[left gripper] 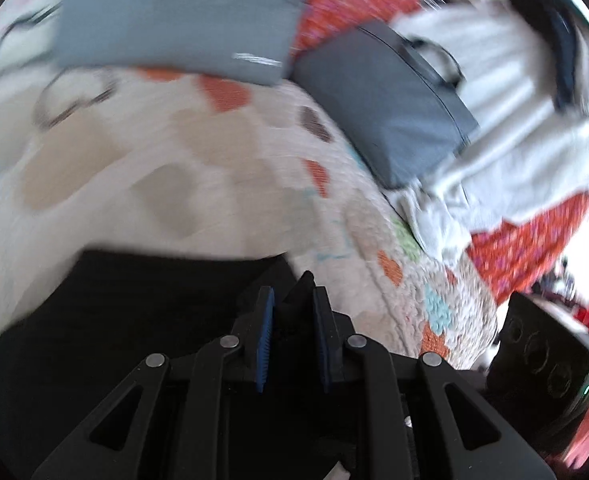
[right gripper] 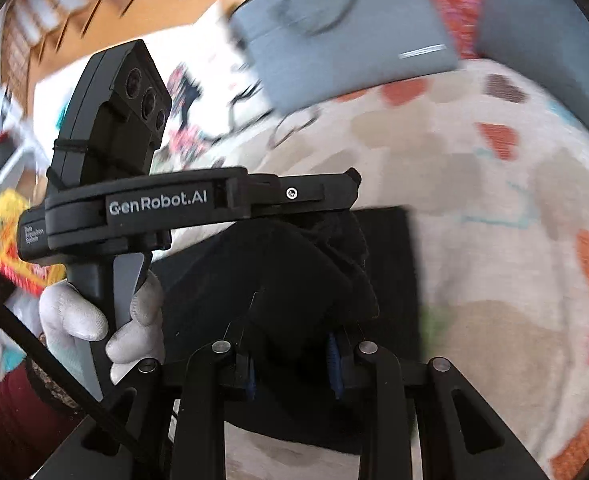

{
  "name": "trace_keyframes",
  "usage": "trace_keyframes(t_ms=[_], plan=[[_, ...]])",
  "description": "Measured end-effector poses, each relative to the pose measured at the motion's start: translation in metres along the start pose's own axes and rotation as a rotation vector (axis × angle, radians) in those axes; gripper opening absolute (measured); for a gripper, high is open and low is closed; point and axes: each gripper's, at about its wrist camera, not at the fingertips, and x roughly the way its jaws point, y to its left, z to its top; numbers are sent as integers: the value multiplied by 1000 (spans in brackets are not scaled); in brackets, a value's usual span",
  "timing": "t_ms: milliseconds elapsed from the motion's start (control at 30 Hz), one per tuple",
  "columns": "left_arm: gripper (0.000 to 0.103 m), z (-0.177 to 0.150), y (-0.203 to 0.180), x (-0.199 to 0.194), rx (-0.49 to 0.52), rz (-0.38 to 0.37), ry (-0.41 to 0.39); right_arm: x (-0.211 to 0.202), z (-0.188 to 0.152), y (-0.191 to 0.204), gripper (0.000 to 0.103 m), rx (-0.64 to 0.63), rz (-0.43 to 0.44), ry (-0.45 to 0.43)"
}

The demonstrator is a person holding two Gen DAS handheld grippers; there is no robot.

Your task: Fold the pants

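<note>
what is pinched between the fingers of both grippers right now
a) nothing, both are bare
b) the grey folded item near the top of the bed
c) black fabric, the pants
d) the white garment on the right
c: in each wrist view the black pants bunch up between the blue pads, of the left gripper and of the right gripper, while the grey folded item lies apart on the quilt.

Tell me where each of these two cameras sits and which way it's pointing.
Left wrist: on the left gripper, looking down its fingers at black pants pinched between them, on a quilt; the right gripper's body shows at the right edge.
Right wrist: on the right gripper, shut on the same pants; the left gripper and a gloved hand show.
Shared: pants, quilt, grey cushion.
</note>
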Motion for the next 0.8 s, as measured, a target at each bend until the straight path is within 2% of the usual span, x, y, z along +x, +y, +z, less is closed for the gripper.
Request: trace_keyframes(t_ms=[100,200,233,267,300,333,367,500,600,700,800], plan=[[19,-17,35,-19,-99,-3,-22,35,-1,28,29,-70,-10,81],[25,-32,54,-42,-154,4,-65,66,-6,50,31,-149,-37,149],[29,-38,61,-53,-176,12,-92,71,-10,57,37,-176,-58,158],[35,-43,65,-60,-192,19,-114,75,-12,63,51,-206,-72,161],[38,-51,74,-73,-225,32,-155,76,-15,68,59,-222,-62,165],[44,-56,81,-81,-251,38,-181,78,-17,72,73,-228,-46,168],[46,-62,88,-89,-279,37,-207,80,-19,75,80,-232,-36,172],[47,-86,122,-116,-398,-5,-303,84,-22,86,83,-252,-25,197],[47,-94,137,-125,-430,-11,-324,76,-24,90,83,-254,3,214],[48,-97,145,-133,-437,14,-341,57,-27,98,83,-244,38,223],[48,-99,151,-136,-466,-19,-354,37,-24,92,84,-172,117,226]])
